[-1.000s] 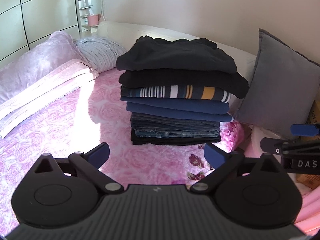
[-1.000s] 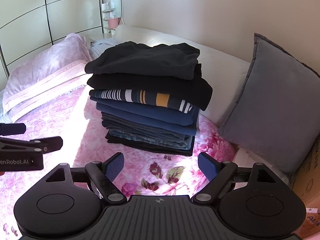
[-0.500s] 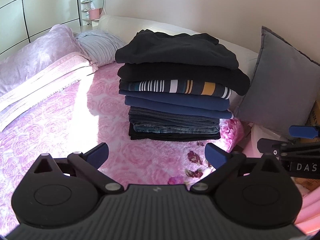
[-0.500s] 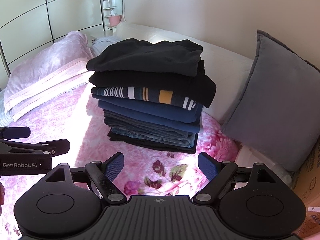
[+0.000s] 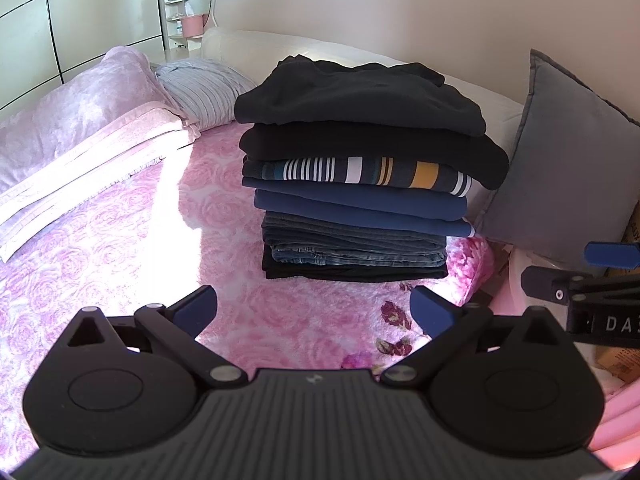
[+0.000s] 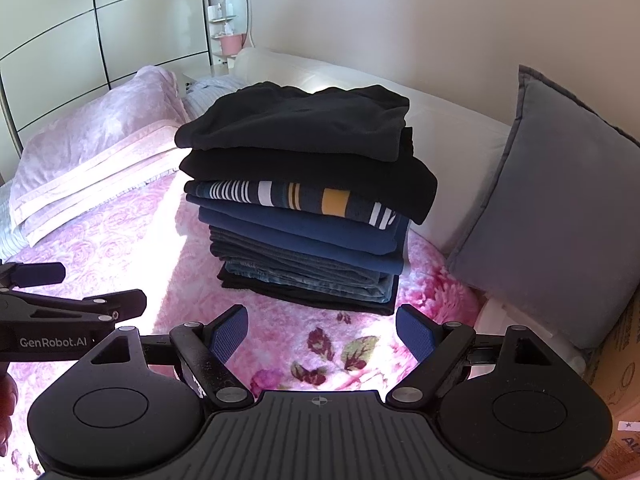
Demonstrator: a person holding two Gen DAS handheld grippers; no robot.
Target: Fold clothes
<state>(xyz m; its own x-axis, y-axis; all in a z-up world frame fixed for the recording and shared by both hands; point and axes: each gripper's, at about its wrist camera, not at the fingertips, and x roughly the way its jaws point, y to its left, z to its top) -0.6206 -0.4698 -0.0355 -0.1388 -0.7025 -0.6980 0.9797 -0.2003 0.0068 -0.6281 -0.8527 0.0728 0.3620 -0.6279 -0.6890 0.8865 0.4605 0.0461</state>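
Note:
A tall stack of folded clothes [image 5: 356, 184] stands on the pink floral bedspread [image 5: 132, 248]: black garments on top, a striped one, blue ones, jeans, and black at the bottom. It also shows in the right wrist view [image 6: 304, 208]. My left gripper [image 5: 314, 306] is open and empty, hovering in front of the stack. My right gripper [image 6: 320, 330] is open and empty, also in front of the stack. The right gripper shows at the right edge of the left view [image 5: 592, 276]; the left gripper shows at the left edge of the right view [image 6: 68, 300].
A grey cushion [image 5: 568, 176] leans beside the stack on the right. Pink pillows [image 5: 80, 120] and a striped pillow [image 5: 204, 92] lie at the left. A white headboard [image 6: 448, 128] runs behind. A cardboard box [image 6: 624, 392] stands at the far right.
Both grippers have pulled back slightly and shifted, so the stack sits a little lower and more central in each view. Both stay open and empty.

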